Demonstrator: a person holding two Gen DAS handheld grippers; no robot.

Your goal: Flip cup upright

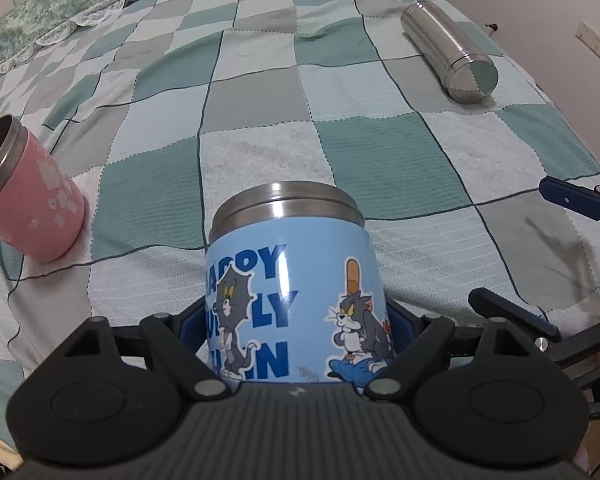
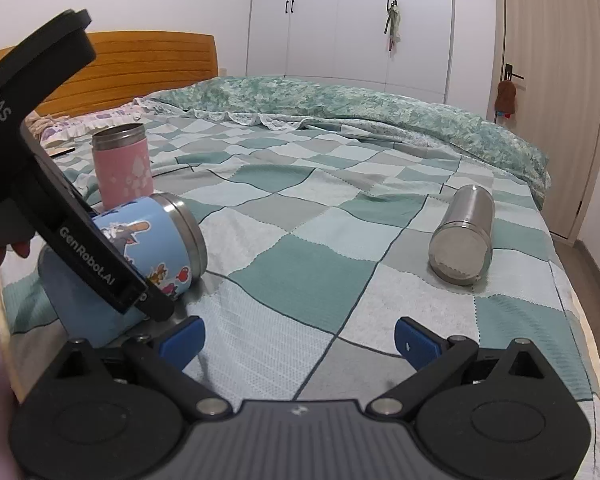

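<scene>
My left gripper (image 1: 296,332) is shut on a blue cartoon cup (image 1: 296,296) with a steel rim, its mouth pointing away from me. In the right wrist view the blue cup (image 2: 156,240) is tilted on its side above the bed, held by the left gripper's body (image 2: 84,248). My right gripper (image 2: 298,338) is open and empty, low over the blanket. Its blue fingers (image 1: 572,198) show at the right edge of the left wrist view.
A pink cup (image 1: 32,196) stands upright at the left, also seen in the right wrist view (image 2: 122,164). A steel flask (image 1: 448,50) lies on its side at the right, also in the right wrist view (image 2: 462,236). The checked blanket (image 2: 320,272) covers the bed. A green quilt (image 2: 340,100) lies behind.
</scene>
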